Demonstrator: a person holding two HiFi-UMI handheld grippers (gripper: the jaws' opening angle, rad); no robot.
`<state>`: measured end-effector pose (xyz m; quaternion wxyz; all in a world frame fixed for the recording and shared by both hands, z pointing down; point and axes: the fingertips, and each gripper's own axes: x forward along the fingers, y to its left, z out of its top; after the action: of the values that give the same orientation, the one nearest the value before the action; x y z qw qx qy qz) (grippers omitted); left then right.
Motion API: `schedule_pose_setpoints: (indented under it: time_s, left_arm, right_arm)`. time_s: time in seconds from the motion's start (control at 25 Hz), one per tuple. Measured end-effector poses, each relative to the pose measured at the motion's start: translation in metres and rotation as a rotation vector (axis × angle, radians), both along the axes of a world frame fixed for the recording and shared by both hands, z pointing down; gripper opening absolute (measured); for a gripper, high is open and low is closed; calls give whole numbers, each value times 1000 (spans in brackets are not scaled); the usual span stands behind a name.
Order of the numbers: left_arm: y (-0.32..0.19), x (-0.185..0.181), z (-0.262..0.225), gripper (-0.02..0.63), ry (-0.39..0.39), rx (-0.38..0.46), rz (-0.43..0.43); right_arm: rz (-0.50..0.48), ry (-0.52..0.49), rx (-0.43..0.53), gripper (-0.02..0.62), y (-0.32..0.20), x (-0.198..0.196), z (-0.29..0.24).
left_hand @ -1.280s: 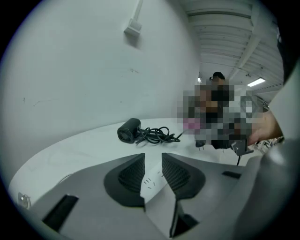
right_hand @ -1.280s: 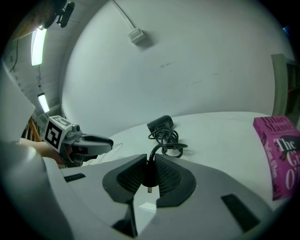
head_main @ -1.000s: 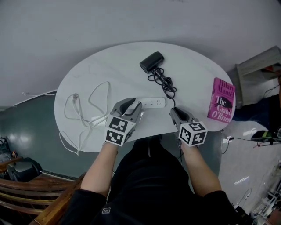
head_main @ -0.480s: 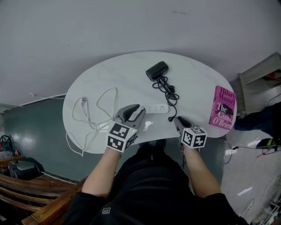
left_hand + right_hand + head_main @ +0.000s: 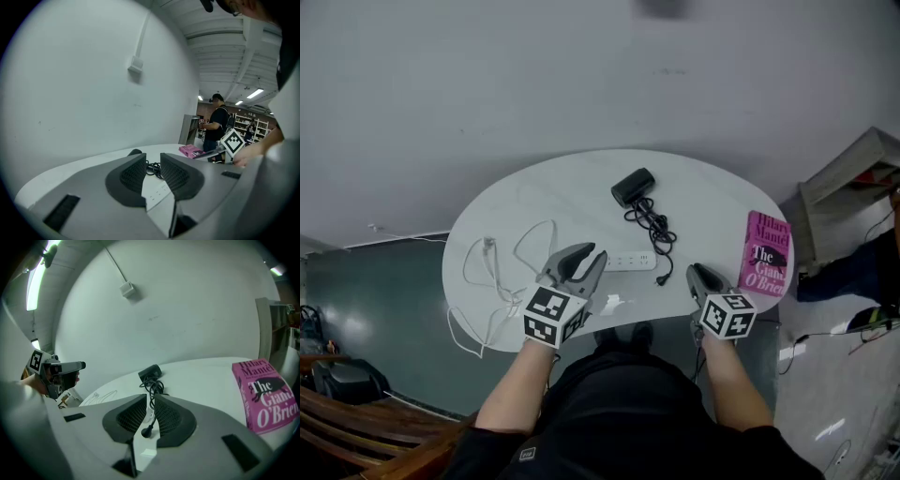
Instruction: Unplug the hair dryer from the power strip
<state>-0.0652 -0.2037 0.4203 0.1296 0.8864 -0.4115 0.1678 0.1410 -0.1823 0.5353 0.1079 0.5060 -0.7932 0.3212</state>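
The black hair dryer (image 5: 635,186) lies at the table's far side, and its black cord (image 5: 652,223) runs toward me. The plug (image 5: 661,278) lies loose on the tabletop beside the white power strip (image 5: 628,262), not in a socket. My left gripper (image 5: 583,263) hovers over the strip's left end; its jaws are closing with nothing between them. In the left gripper view the strip (image 5: 157,192) shows below the gripper (image 5: 152,161). My right gripper (image 5: 698,277) hangs right of the plug, narrowly open and empty. In the right gripper view the plug (image 5: 145,431) lies under the gripper (image 5: 150,401).
A loose white cable (image 5: 502,272) sprawls over the left of the white oval table (image 5: 712,202). A pink book (image 5: 764,255) lies at the right edge. A person (image 5: 216,124) stands far behind the table, by some shelves. Dark floor lies below the near edge.
Both grippers have lifted and drawn back from the strip and plug toward the table's near edge. The left jaws have narrowed. The plug lies where it was.
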Motion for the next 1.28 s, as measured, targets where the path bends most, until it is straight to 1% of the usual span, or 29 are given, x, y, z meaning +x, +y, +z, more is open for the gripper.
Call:
schedule_pose_setpoints:
  time_s: [0.12,0.28,0.44,0.56,0.64,0.72,0.8,0.92,1.08,1.16,1.28]
  left_arm:
    - [-2,0,-24,95,32,42,-3]
    - [-14,-8,-52,85,63,97,-32]
    - [-28,-15,-70,75,57,102,-56]
    - [-35,-15,-84,73,53,105,-34]
    - [-40,-12,-94,71,38,118,-7]
    - [-46,-11,-106,71,21,145,13]
    - [-50,-12,-121,68,30,181,7]
    - [-54,-12,-139,60,51,230,-8]
    - [-57,-7,-154,58,42,260,11]
    - [-57,-6,-164,58,42,285,8]
    - [-59,-9,-182,58,59,328,-17]
  right_arm:
    - [-14,11,78,66,-11,-6,-36]
    - [-66,32,190,61,-34,-29,-87]
    - [-130,25,289,58,-52,-56,-137]
    - [-182,17,345,55,-62,-74,-169]
    - [-207,42,380,55,-70,-81,-186]
    - [-212,84,433,52,-76,-83,-206]
    - [-199,98,492,46,-79,-83,-227]
    - [-184,72,554,41,-79,-82,-251]
    - [-174,27,604,40,-78,-80,-273]
    - [-176,24,644,38,-79,-77,-284]
    - [-182,27,694,38,-80,-71,-297]
